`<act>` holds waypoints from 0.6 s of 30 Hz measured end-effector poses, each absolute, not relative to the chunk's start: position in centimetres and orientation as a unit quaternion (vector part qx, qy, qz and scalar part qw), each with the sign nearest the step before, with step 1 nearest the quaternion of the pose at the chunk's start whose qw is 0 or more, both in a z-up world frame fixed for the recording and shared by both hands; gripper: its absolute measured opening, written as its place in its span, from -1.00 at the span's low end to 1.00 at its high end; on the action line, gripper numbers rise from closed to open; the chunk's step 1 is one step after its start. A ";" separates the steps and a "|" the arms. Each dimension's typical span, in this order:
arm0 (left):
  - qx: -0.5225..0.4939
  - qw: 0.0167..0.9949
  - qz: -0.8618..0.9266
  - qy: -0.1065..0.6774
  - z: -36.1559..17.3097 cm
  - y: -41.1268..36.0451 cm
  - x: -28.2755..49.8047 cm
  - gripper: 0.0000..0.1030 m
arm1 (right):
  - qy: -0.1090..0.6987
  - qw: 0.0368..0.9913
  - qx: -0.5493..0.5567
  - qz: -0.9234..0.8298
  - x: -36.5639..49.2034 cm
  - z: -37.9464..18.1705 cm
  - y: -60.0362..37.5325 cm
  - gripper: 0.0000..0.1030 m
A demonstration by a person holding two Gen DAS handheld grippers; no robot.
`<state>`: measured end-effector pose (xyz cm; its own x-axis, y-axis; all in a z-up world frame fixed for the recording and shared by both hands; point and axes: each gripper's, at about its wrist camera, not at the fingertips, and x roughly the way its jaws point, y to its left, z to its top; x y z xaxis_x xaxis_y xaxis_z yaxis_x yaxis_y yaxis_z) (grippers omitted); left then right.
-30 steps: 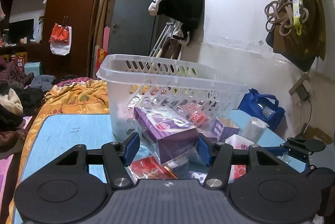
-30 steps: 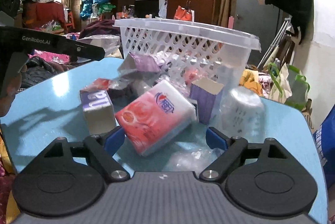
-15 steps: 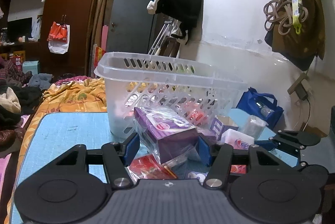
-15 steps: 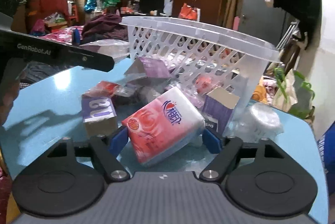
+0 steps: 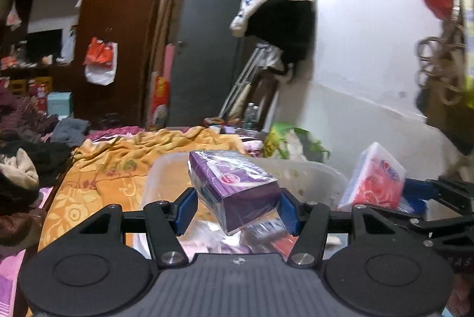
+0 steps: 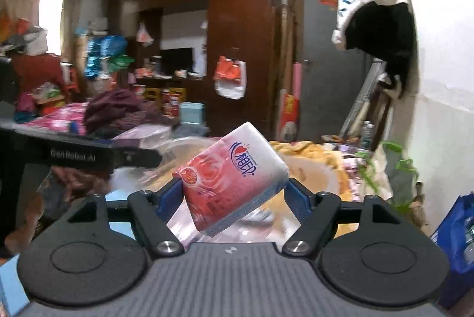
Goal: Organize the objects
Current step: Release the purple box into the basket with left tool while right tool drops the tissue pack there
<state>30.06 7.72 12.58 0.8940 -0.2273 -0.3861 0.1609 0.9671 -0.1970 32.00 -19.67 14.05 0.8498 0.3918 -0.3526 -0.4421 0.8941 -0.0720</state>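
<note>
My left gripper (image 5: 235, 206) is shut on a purple box wrapped in clear plastic (image 5: 232, 189) and holds it raised over the white plastic basket (image 5: 314, 177), whose rim shows just behind it. My right gripper (image 6: 234, 195) is shut on a red and white tissue pack (image 6: 234, 177), also lifted, tilted up to the right. That pack also shows in the left wrist view (image 5: 374, 177), held at the right over the basket's edge. Loose packets (image 5: 266, 240) lie below the purple box.
An orange patterned blanket (image 5: 118, 169) covers the bed behind the basket. A blue bag (image 6: 456, 231) sits at the right by the white wall. Piles of clothes (image 5: 17, 169) lie at the left. A green plant (image 6: 394, 169) stands near the wall.
Both grippers have risen from the table with their loads. The basket, earlier seen from the side above the objects, now lies below and behind them.
</note>
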 end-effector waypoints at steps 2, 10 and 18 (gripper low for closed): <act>-0.089 0.967 -0.101 0.217 12.0 7.8 31.3 0.66 | 0.168 0.961 -0.079 0.205 33.6 13.7 -19.5 0.57; -0.062 0.975 -0.099 0.189 12.0 7.6 27.9 0.96 | 0.158 0.963 -0.061 0.210 30.7 12.5 -21.8 1.00; -0.026 0.975 -0.121 0.187 6.3 6.2 15.9 0.95 | 0.176 0.959 -0.063 0.213 23.9 6.3 -26.3 1.00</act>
<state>15.87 6.23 6.35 0.9012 -0.2454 -0.3572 0.2257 0.9694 -0.0964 23.85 -26.26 6.28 0.8477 0.3854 -0.3644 -0.4299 0.9017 -0.0463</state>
